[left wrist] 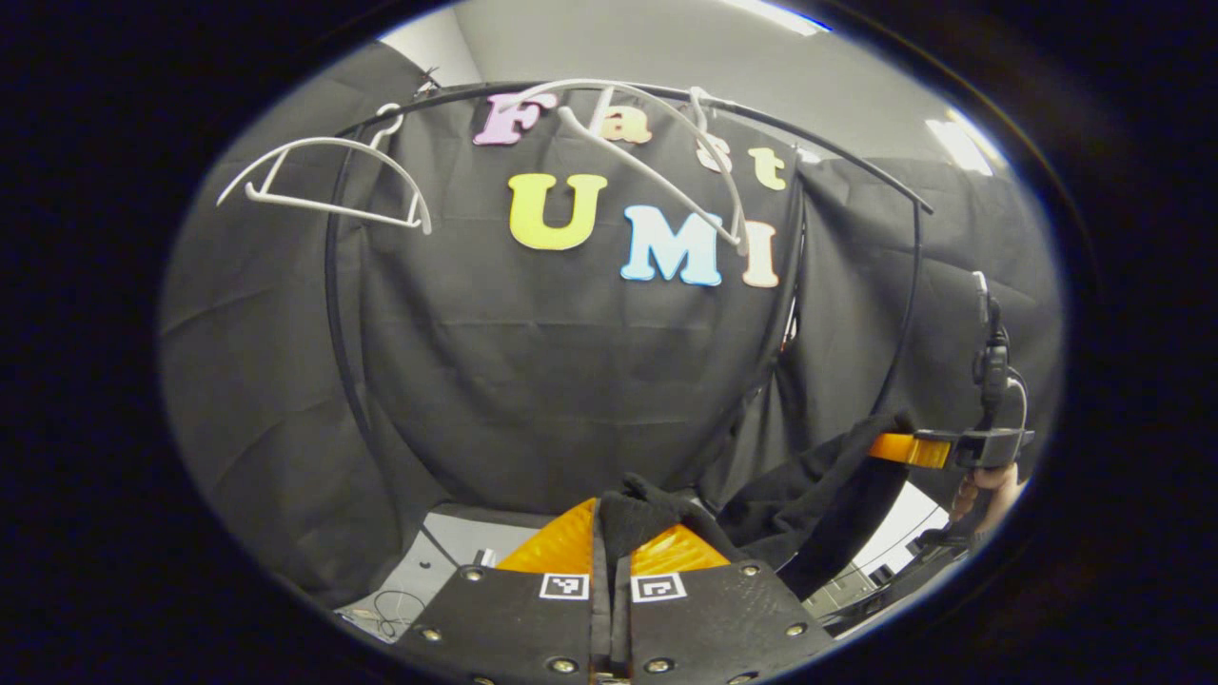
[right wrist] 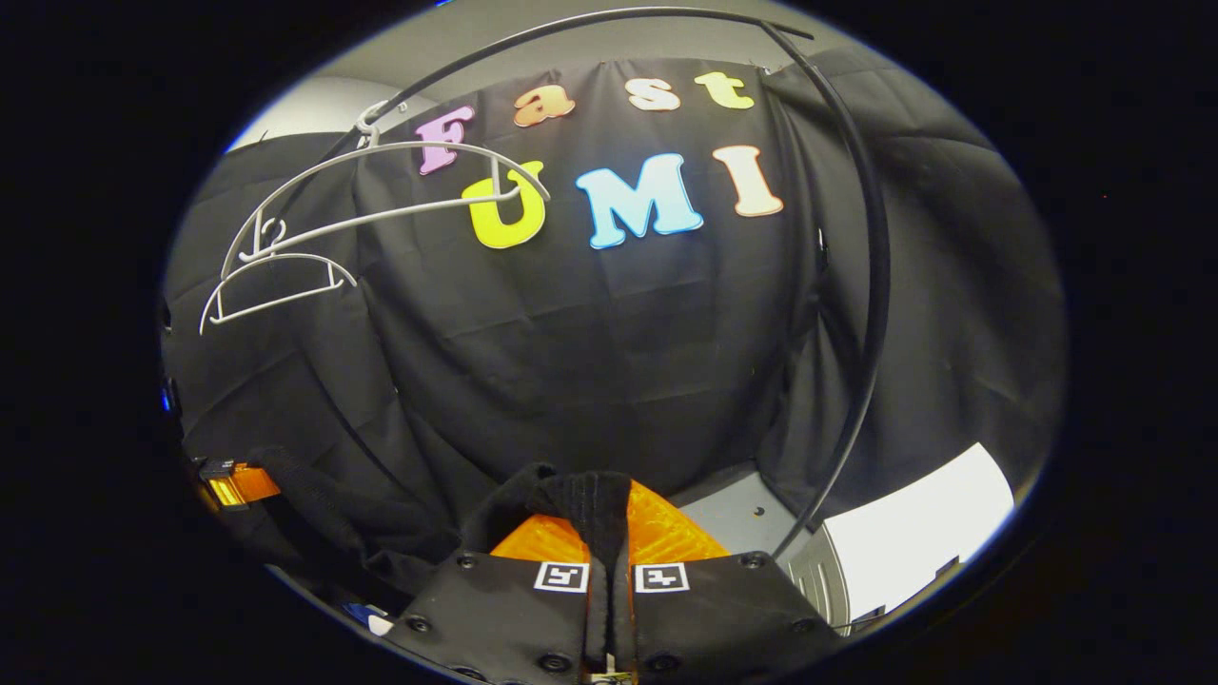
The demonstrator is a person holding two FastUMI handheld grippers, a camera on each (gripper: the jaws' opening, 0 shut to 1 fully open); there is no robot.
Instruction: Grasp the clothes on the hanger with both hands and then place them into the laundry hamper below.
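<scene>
A: What is the biggest thing here?

B: The black curved rail (left wrist: 335,285) of the clothes rack. In the left gripper view it arcs from the left side over the top and down the right; in the right gripper view it (right wrist: 871,285) sweeps down the right side.

A: And on it?

B: White hangers, all bare. In the left gripper view one hanger (left wrist: 324,181) hangs at the upper left and another (left wrist: 657,162) at the top centre. In the right gripper view two hang at the upper left, the larger (right wrist: 400,190) above the smaller (right wrist: 276,285).

A: Where is the garment?

B: The black garment (left wrist: 809,504) is off the hangers, stretched between the two tools low in the frame. In the left gripper view it runs from the bottom centre toward the right edge. In the right gripper view it (right wrist: 362,523) runs from the bottom centre to the lower left.

A: The tools?

B: The left gripper (left wrist: 609,533), bottom centre, has its orange fingers pressed together on a fold of the cloth. The right gripper (right wrist: 599,514) pinches a bunch of it likewise. It also appears at the right edge of the left gripper view (left wrist: 913,449), held by a hand (left wrist: 994,485).
</scene>
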